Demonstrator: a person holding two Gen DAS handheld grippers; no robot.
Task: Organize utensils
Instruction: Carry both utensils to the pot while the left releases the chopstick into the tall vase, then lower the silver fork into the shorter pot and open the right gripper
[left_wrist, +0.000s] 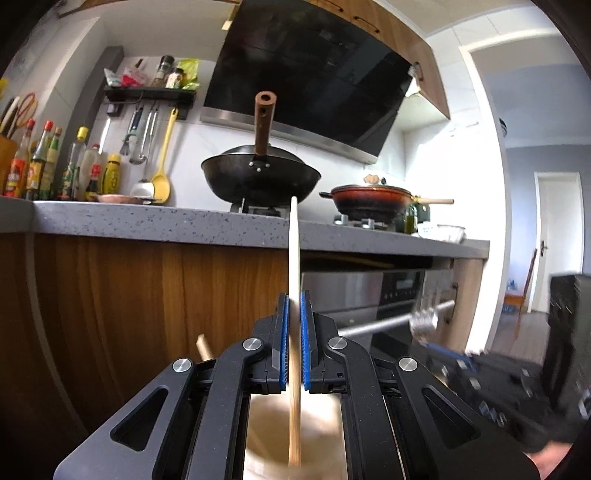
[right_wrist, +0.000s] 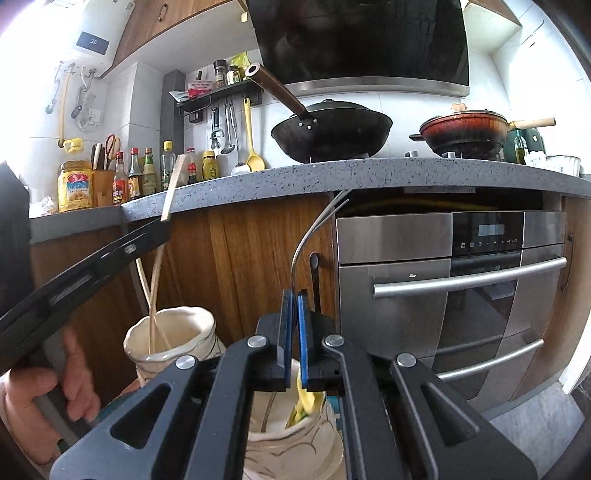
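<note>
Holding a wooden stick (left_wrist: 294, 258) tight, the left hand-held gripper (left_wrist: 294, 321) aims it down into the cream vase (right_wrist: 170, 332). Just beside that vase, the right hand-held gripper (right_wrist: 294, 317) pinches a thin metal utensil (right_wrist: 314, 229) over another vase (right_wrist: 295, 443).

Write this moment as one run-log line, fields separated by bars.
left gripper: shut on wooden spatula, above jar | right gripper: shut on fork, above second jar

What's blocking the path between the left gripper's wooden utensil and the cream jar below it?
Nothing visible. The left gripper is shut on the wooden utensil, whose lower end already dips into the cream jar's open mouth; nothing covers the mouth.
</note>
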